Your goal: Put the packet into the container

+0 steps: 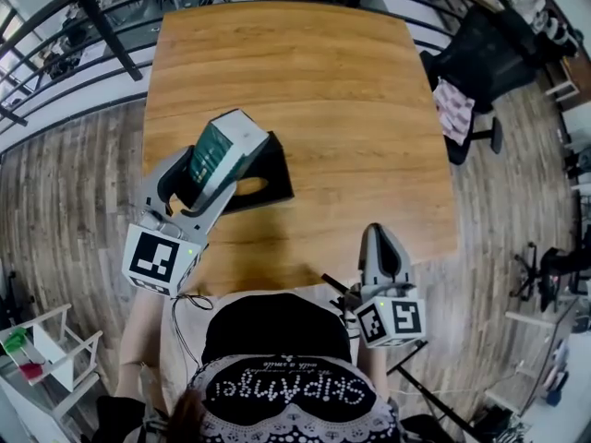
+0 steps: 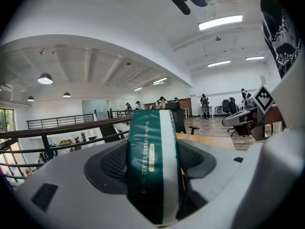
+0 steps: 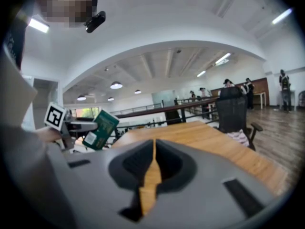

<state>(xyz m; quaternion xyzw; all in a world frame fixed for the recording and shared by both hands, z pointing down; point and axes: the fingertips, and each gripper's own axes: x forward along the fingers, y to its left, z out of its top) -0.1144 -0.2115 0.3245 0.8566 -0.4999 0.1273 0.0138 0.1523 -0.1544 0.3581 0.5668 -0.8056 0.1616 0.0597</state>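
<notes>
Head view with both gripper views: the carry stage of the task, with the packet held but not yet placed.

The left gripper (image 1: pixel 224 161) is clamped on the packet (image 2: pixel 151 151), a green pack with a white stripe down one face. The left gripper view shows it standing between the two jaw pads, which press on its sides.

From the right gripper view the packet appears tilted and lifted clear of the surface (image 1: pixel 323 81).

In the head view it overlaps the left part of the black container (image 1: pixel 274 166), which rests on the surface towards its front-left corner. How high the packet hangs above the container cannot be read from these views.

The right gripper (image 1: pixel 380 244) is held near the front edge of the surface, well apart from the container. Its jaws are drawn together with only a thin slit between them and nothing in it.

Progress, as a judgement:
- **Done:** the pick-up, and most of the carry, since the packet is already at the container.
- **Left:** line the packet up with the container's opening, lower it in, spread the left jaws to let go, and draw the gripper away.

No part of the packet can be seen inside the container, so the task is best read as somewhat past halfway.
</notes>
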